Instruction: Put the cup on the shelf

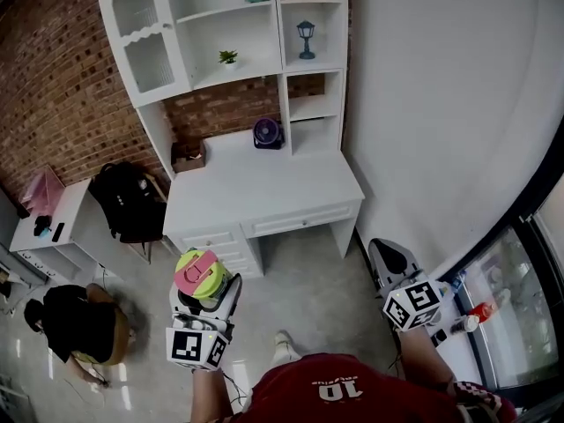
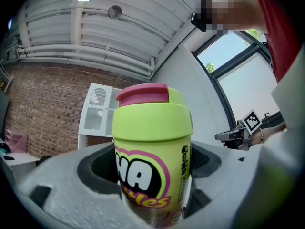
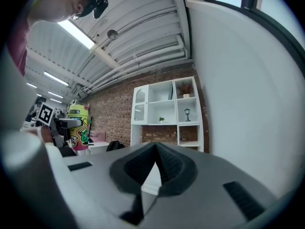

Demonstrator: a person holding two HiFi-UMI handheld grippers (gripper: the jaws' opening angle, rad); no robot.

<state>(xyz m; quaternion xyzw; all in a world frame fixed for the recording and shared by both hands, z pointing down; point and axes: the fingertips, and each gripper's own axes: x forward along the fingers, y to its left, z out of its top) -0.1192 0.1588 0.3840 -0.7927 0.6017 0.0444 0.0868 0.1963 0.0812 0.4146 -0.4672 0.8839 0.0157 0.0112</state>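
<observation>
Two grippers are in view. Left gripper [image 1: 208,300] is clamped on the sides of a lime-green cup [image 2: 151,147] with a pink lid, held upright over the floor in front of the white desk [image 1: 264,192]. Cup is well apart from the white shelf unit [image 1: 238,33] above the desk. Right gripper [image 3: 153,168] has its jaws pressed together with nothing between them. A purple fan [image 1: 267,133] stands on the desk.

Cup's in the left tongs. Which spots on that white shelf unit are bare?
For the cup, the cubby under the lantern looks bare, as does the middle shelf left of the plant. The desk is bare in front of the fan. The top right cubby is crowded.
</observation>
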